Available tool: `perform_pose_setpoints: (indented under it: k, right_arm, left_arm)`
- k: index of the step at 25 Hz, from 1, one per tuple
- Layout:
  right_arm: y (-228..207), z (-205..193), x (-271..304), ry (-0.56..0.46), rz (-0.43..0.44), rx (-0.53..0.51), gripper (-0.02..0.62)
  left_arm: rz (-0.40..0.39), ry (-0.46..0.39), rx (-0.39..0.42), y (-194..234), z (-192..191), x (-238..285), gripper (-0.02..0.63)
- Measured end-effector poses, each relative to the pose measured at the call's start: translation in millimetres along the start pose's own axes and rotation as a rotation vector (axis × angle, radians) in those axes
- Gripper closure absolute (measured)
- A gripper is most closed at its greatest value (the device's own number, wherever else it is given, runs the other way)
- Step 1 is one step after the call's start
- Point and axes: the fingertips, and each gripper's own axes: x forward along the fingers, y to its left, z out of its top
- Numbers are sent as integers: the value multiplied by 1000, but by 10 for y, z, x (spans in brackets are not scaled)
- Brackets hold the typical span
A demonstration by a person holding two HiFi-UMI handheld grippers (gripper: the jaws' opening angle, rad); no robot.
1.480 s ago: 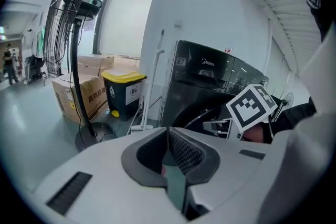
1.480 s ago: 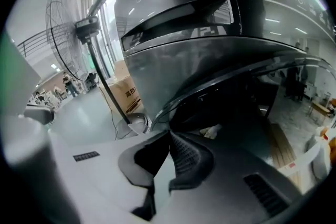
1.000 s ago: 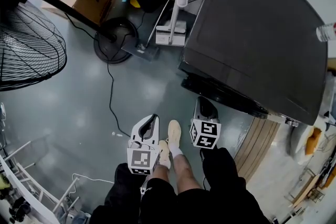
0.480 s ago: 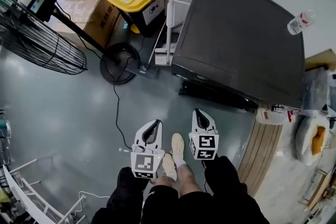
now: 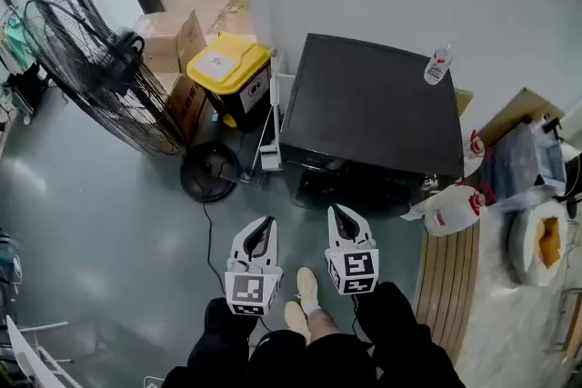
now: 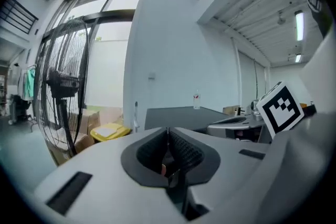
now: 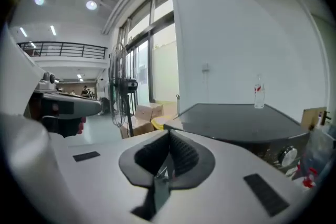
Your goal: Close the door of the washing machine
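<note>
The washing machine (image 5: 368, 109) is a dark box against the white wall, with its flat top towards me. Its front (image 5: 350, 188) shows only as a dark strip from above, so I cannot tell how the door stands. My left gripper (image 5: 265, 223) and right gripper (image 5: 337, 212) hang side by side over the floor just short of that front, both pointing at it. Both are shut and hold nothing. The machine's top appears beyond the shut tips in the left gripper view (image 6: 178, 113) and the right gripper view (image 7: 236, 120).
A clear bottle (image 5: 438, 65) stands on the machine's back right corner. Left of the machine are a yellow-lidded bin (image 5: 227, 68), a dustpan set (image 5: 270, 141), cardboard boxes (image 5: 168, 41) and a floor fan (image 5: 100, 73) with its cable. A white jug (image 5: 450, 209) and wooden boards (image 5: 446, 286) lie to the right.
Both grippers have risen and now point more level at the machine. The head view has pulled back and up, so the wall, the fan and the whole machine top show.
</note>
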Motion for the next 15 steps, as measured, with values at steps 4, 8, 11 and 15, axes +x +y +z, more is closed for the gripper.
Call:
perform_pose_setpoints:
  k: [4, 8, 11, 15]
  right_arm:
    - [59, 491, -640, -80, -23, -28, 578]
    - [157, 775, -1222, -152, -49, -31, 578]
    - [183, 856, -1552, -181, -69, -43, 578]
    - [166, 950, -1688, -190, -68, -60, 578]
  left_arm:
    - [-10, -63, 28, -210, 520, -417, 575]
    - [-30, -103, 58, -391, 814, -833, 575]
    - [-33, -116, 60, -494, 888, -1051, 575]
    - [-27, -112, 51, -521, 930, -1123, 575]
